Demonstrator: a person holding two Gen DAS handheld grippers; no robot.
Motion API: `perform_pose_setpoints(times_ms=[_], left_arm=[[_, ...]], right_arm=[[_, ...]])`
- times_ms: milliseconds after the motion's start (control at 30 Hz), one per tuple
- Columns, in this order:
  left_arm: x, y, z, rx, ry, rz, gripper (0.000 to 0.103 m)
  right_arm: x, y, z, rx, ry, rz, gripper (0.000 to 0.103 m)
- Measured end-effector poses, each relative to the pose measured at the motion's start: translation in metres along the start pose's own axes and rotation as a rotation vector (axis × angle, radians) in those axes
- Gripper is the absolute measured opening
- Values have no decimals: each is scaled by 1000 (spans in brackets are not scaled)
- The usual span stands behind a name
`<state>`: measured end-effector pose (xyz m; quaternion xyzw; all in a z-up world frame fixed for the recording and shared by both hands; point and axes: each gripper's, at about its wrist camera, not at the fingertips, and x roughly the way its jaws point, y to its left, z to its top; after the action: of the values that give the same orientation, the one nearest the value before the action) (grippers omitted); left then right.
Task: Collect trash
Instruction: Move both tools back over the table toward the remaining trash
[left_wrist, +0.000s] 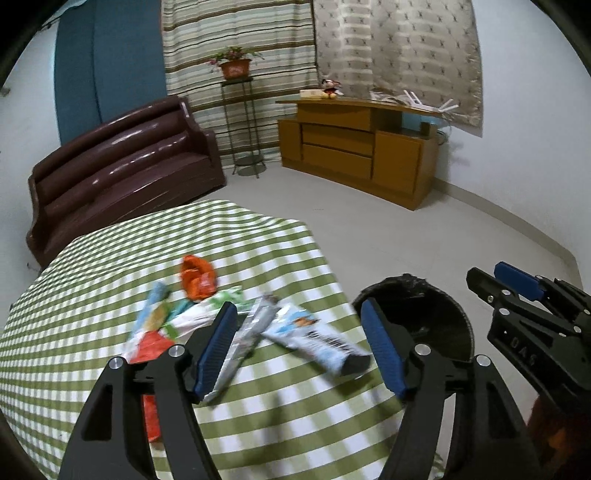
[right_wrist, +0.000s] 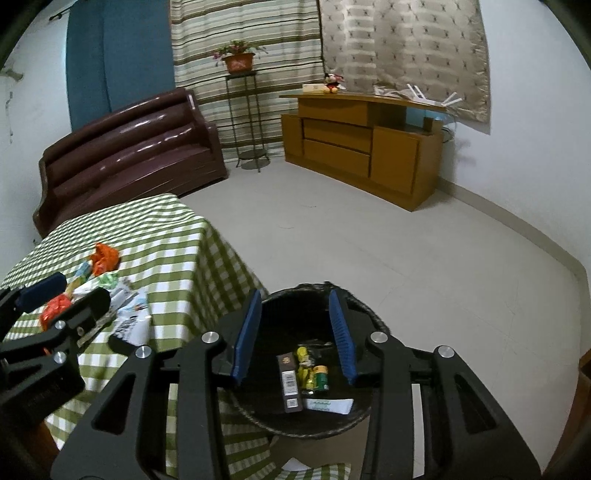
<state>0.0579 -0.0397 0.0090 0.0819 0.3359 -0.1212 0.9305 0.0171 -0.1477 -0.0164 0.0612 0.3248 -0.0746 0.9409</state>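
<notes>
Several wrappers lie on the green-checked table (left_wrist: 258, 417): an orange crumpled one (left_wrist: 197, 277), a silver one (left_wrist: 247, 339), a light blue and black packet (left_wrist: 314, 338) and a red one (left_wrist: 149, 347). My left gripper (left_wrist: 299, 347) is open and empty above them. A black bin (right_wrist: 306, 417) stands on the floor by the table's right edge and holds a brown box (right_wrist: 289, 382), a yellow-green wrapper (right_wrist: 314, 373) and a white slip (right_wrist: 328, 405). My right gripper (right_wrist: 295, 332) is open and empty over the bin; it also shows in the left wrist view (left_wrist: 506, 284).
A dark brown sofa (left_wrist: 122, 166) stands behind the table. A wooden cabinet (left_wrist: 354, 147) and a plant stand (left_wrist: 243, 122) line the far wall. Pale tiled floor (right_wrist: 369, 236) stretches beyond the bin.
</notes>
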Motion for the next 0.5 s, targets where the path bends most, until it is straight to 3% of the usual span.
perform_pose_setpoints(times_ms=[67,500], left_arm=[[-4,10,-3,-13,0,14,70],[-19,88,-36,-108,41,142,72]], right_arm=[[-3,6,-1,-8,-3,13,47],[-8,59,-8,-87,18,119,48]])
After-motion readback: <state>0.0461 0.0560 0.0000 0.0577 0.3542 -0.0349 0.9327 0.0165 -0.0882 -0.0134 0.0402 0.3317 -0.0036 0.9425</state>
